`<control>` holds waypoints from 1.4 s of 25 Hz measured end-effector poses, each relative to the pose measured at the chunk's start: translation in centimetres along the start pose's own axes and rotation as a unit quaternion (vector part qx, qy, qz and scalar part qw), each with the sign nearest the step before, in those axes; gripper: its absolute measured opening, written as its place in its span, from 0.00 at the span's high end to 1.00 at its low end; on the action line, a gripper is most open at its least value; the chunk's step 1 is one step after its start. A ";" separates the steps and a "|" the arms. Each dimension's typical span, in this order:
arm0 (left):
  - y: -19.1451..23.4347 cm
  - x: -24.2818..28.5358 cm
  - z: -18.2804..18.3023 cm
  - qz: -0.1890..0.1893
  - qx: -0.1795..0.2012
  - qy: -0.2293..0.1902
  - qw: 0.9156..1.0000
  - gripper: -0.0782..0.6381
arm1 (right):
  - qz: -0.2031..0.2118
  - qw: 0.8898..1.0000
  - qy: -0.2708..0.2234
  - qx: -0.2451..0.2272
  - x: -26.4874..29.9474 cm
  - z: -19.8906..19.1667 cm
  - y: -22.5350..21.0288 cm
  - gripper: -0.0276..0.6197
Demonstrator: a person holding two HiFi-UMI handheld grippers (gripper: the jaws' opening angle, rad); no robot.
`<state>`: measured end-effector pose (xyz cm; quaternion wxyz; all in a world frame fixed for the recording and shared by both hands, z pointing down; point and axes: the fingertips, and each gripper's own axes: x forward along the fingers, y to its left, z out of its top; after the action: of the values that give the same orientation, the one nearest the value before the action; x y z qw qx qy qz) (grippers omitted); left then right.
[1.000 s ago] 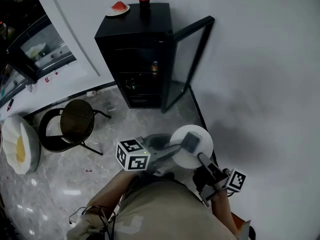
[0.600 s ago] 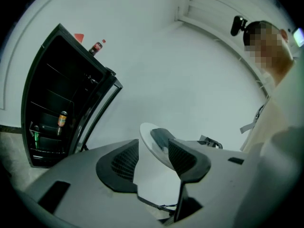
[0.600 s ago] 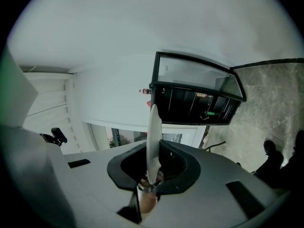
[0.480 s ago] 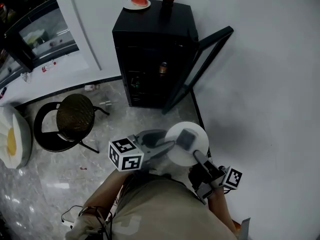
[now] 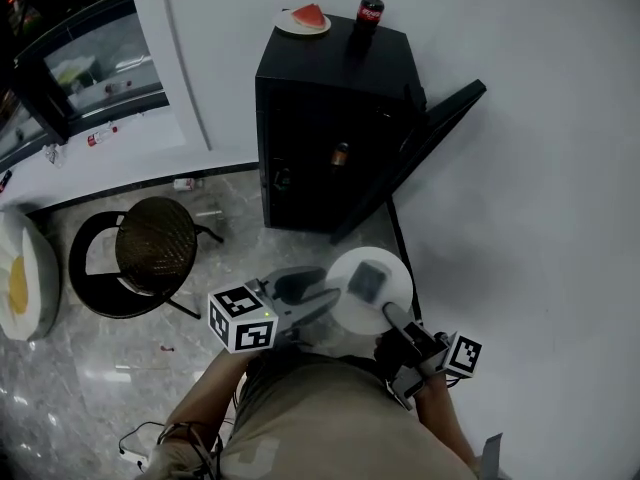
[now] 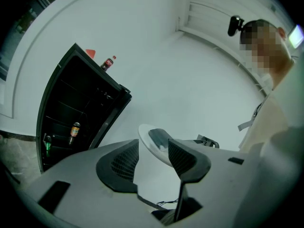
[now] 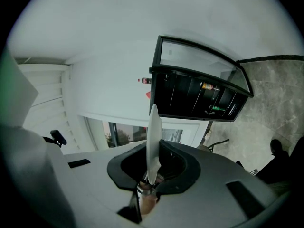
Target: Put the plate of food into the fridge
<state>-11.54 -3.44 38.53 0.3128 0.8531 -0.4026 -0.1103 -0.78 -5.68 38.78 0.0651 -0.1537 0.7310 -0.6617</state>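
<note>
Round white plate point(image 5: 392, 266) was held clamped by rim in right gripper point(image 5: 368, 284), well short of black glass-door fridge point(image 5: 330, 118), which was open. Left gripper point(image 5: 308, 298) was spread, empty, beside plate. Risk judged: one-sided rim grip, so plate could be tipped or dropped.

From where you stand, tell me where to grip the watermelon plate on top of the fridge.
Best the rim of the plate at its front-left, jaws above and below: it lies flat at the left rear corner of the fridge, the watermelon slice covers its middle, and the cola bottle blocks the right.
</note>
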 end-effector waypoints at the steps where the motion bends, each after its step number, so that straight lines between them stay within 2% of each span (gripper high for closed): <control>1: 0.2 -0.3 0.2 0.001 -0.001 -0.001 1.000 0.64 | 0.001 1.000 0.002 0.000 0.5 -0.1 0.2 0.90; 8: 1.4 -1.6 0.3 0.007 -0.012 -0.007 1.000 0.64 | 0.000 1.000 0.019 -0.013 2.3 -0.5 0.4 0.90; 13: 1.9 -0.9 0.1 0.006 -0.016 -0.003 1.000 0.64 | 0.002 1.000 0.019 -0.007 2.5 0.0 0.1 0.90; 18: 2.0 0.3 0.1 0.021 -0.014 0.004 1.000 0.64 | -0.003 1.000 0.028 -0.001 2.2 1.2 -0.4 0.90; 35: 3.0 8.5 1.5 0.122 -0.003 0.015 0.992 0.64 | 0.038 0.994 0.099 0.028 2.0 9.7 -2.5 0.90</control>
<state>-8.51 -11.98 39.72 0.3323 0.7982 -0.4988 -0.0600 0.59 -15.64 40.37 0.0217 -0.0575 0.7200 -0.6912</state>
